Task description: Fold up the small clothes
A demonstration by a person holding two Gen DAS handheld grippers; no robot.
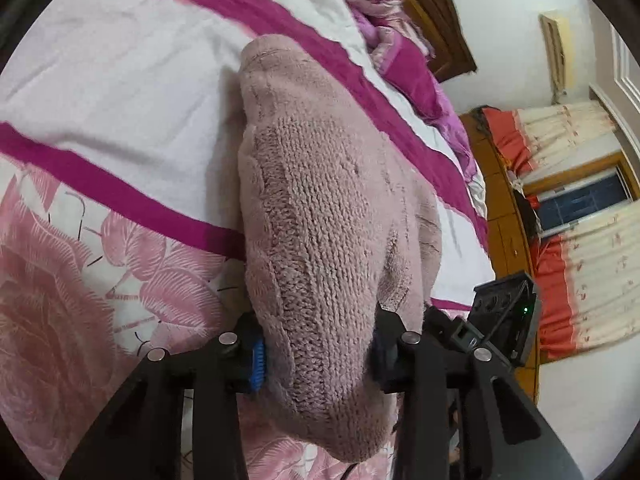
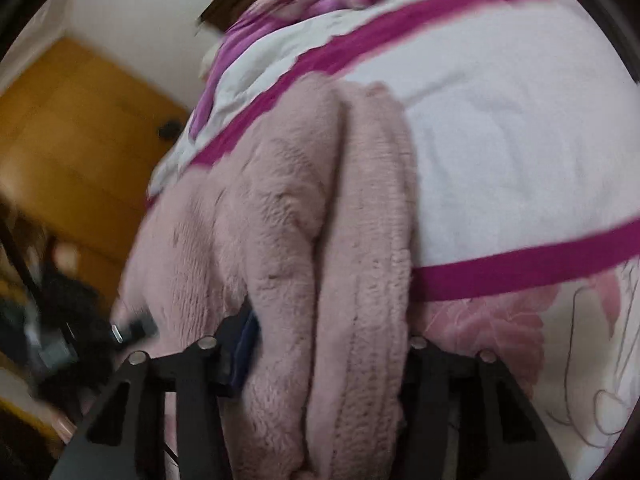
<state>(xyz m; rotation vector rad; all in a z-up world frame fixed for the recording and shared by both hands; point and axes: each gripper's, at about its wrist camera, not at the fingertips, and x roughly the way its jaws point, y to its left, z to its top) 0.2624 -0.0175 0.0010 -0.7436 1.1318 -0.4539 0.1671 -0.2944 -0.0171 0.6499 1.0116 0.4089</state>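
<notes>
Above the floral bedspread (image 1: 100, 92), the pink knitted sweater (image 1: 320, 208) hangs bunched, clamped in both the left gripper (image 1: 316, 360) and the right gripper (image 2: 320, 364), apparently mid-fold, so next it likely needs laying flat and smoothing.

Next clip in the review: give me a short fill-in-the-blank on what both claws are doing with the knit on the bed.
1. The left claw is shut on a dusty-____ knit sweater.
2. The right claw grips the ____ garment.
3. The garment hangs over a bedspread that is white with ____ stripes.
4. In the right wrist view, the picture is ____ by motion.

Missing words: pink; same; magenta; blurred
</notes>
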